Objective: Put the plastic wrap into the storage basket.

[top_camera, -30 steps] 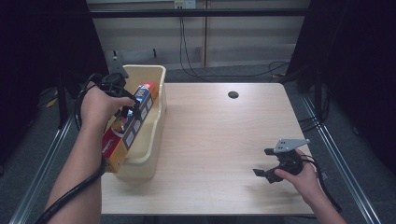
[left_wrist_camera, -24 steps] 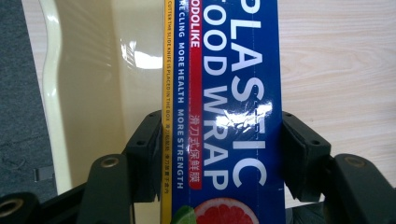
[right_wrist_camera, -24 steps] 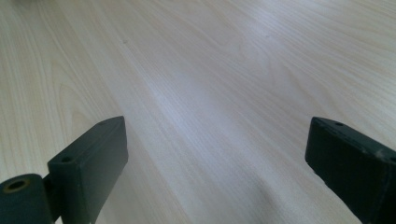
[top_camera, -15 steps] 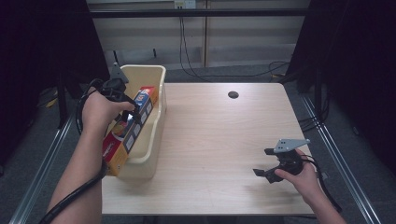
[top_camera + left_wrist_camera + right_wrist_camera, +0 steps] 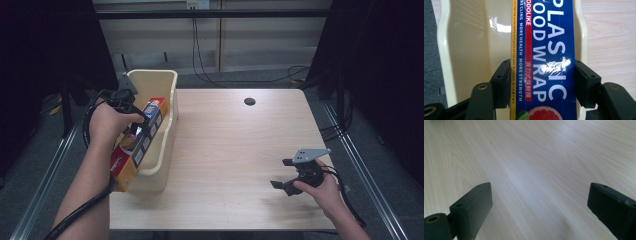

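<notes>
A long blue, red and yellow plastic wrap box point(image 5: 134, 150) lies slanted in a cream plastic bin point(image 5: 171, 107) at the table's left edge, its near end sticking out over the bin's near rim. My left gripper point(image 5: 136, 126) is shut on the box across its width. In the left gripper view both pads press the sides of the box point(image 5: 549, 50) over the bin's hollow point(image 5: 464, 40). My right gripper point(image 5: 283, 175) rests low at the table's near right, jaws open. Between them in the right gripper view point(image 5: 540, 202) is bare wood.
The light wooden table point(image 5: 230, 140) has a dark cable hole point(image 5: 249, 101) near its far edge. Metal rails run along both sides of the table. A black cable trails from the left gripper along the person's forearm.
The left hand and the box have shifted slightly toward the near side of the bin. The right gripper has stayed where it was.
</notes>
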`<state>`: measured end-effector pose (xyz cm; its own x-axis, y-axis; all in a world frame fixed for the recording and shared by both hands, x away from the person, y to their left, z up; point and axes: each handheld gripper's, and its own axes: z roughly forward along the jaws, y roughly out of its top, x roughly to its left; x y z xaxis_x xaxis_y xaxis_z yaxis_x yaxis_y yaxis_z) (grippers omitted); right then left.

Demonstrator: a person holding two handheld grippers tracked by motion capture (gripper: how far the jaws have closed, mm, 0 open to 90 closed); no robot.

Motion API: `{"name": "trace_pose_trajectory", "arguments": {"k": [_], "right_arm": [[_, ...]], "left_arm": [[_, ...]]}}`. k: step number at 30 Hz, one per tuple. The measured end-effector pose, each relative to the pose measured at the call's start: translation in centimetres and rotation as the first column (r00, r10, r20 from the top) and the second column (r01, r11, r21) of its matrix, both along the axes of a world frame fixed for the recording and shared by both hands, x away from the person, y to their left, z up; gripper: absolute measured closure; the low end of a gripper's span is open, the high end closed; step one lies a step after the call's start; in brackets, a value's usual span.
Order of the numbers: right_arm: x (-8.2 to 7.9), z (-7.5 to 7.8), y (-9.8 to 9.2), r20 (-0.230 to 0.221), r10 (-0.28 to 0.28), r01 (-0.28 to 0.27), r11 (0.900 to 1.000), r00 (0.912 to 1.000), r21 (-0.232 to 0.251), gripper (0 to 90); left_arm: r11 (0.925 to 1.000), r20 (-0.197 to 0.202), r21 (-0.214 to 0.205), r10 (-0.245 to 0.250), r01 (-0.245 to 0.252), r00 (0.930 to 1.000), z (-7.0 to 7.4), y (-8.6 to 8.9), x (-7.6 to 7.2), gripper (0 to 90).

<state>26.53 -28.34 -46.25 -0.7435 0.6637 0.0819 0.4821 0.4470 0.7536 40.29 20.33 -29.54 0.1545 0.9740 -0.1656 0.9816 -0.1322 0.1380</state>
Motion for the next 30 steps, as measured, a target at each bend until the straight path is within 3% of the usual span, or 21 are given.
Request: {"name": "trace_pose_trajectory", "arguments": {"k": [30], "right_arm": [[0.1,-0.2,0.2,-0.011,0.006,-0.006,1.0000,0.9999,0.006,5.8]], "left_arm": [[0.9993,-0.059,0.028,0.027,-0.025,0.9979,-2.8,-0.3,1.1,40.2]]}}
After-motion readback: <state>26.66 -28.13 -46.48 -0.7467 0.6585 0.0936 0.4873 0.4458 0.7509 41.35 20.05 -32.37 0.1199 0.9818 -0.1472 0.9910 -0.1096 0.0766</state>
